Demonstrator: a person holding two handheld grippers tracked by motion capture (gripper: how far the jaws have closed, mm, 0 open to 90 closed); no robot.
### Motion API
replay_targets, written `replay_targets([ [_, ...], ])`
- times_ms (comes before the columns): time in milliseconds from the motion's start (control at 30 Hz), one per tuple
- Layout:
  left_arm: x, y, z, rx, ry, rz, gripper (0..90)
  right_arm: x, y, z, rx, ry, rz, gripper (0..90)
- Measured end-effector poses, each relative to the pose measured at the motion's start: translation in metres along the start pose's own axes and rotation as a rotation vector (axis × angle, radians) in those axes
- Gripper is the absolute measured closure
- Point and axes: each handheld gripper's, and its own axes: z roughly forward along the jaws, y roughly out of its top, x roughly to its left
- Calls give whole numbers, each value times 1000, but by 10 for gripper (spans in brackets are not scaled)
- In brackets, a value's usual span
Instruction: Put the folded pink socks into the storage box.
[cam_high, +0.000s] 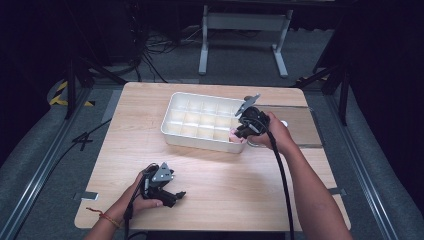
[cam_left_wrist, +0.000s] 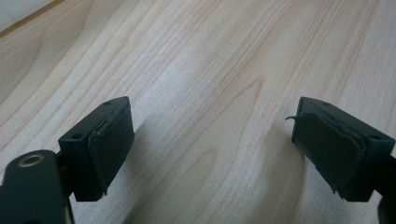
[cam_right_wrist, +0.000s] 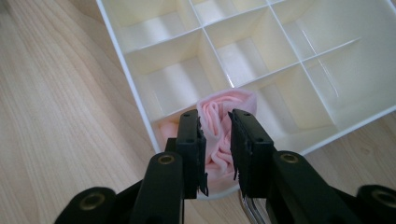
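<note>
A white tray (cam_high: 200, 143) split into several compartments stands at the far middle of the wooden table (cam_high: 215, 175). My right gripper (cam_high: 240, 133) hangs over the tray's near right corner. In the right gripper view its jaws (cam_right_wrist: 215, 119) stand close together with a rolled pink cloth (cam_right_wrist: 224, 100) between them, both pads against it. The cloth's lower part sits in the corner compartment of the tray (cam_right_wrist: 126, 65). It appears as a pink spot (cam_high: 234, 136) under the gripper in the high view. My left gripper (cam_high: 175, 196) rests near the table's front edge, open (cam_left_wrist: 212, 135), with bare wood between its pads.
A darker wooden panel (cam_high: 300, 125) covers the table's right side behind my right hand. A shiny metal object (cam_right_wrist: 250, 210) lies just under the right gripper beside the tray. A white frame (cam_high: 245, 30) and cables stand on the floor beyond the table.
</note>
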Motion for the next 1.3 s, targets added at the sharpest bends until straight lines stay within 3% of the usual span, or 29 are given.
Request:
replay_targets([
  [467, 0, 0, 0, 2, 1, 5, 130, 6, -9, -25, -66, -34, -5, 670],
  [1300, 0, 0, 0, 2, 1, 4, 130, 23, -34, -53, -89, -88, -51, 576],
])
